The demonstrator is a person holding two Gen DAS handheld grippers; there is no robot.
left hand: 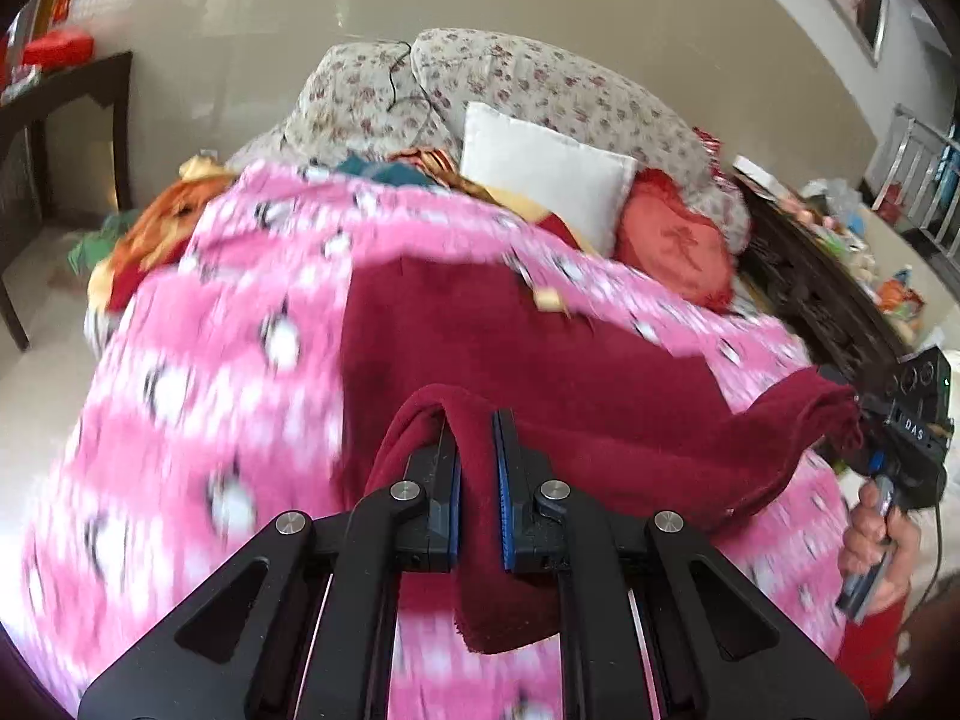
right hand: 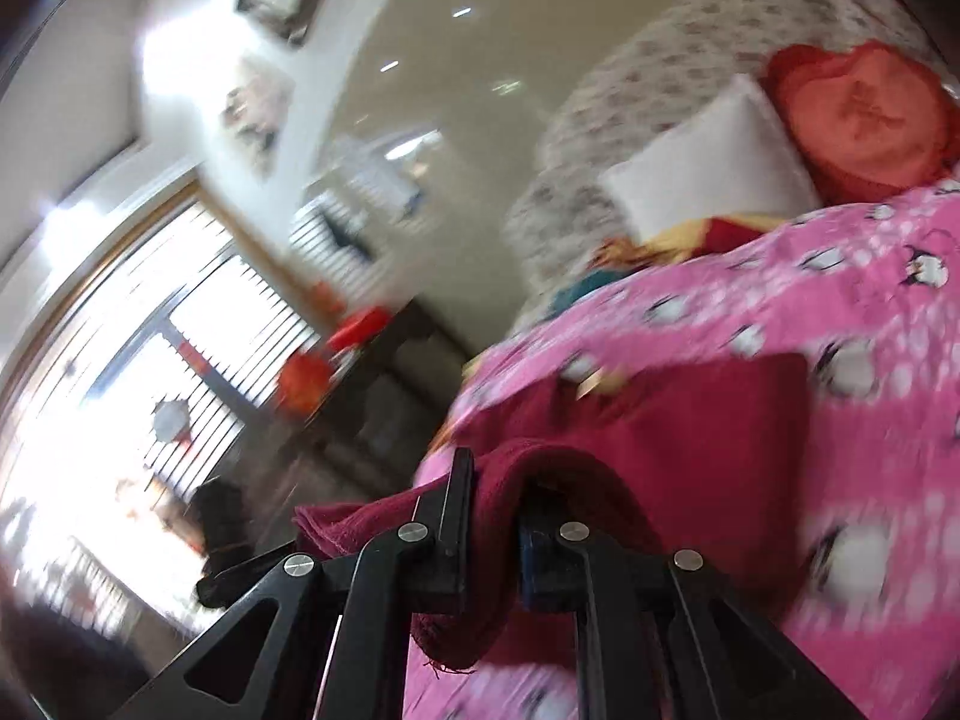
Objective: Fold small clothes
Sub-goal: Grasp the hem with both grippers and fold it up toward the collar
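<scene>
Cloth on blanket; pillow behind; cushion right of pillow.

Bright daylight, window blown out; motion blur, fisheye edges warped.

Pink penguin-print blanket smeared by motion blur; print unreadable near lower edge. Maroon cloth hides left gripper's inner pads. Right wrist view: window side blown out, streaked; clutter on dark table indistinct.
</scene>
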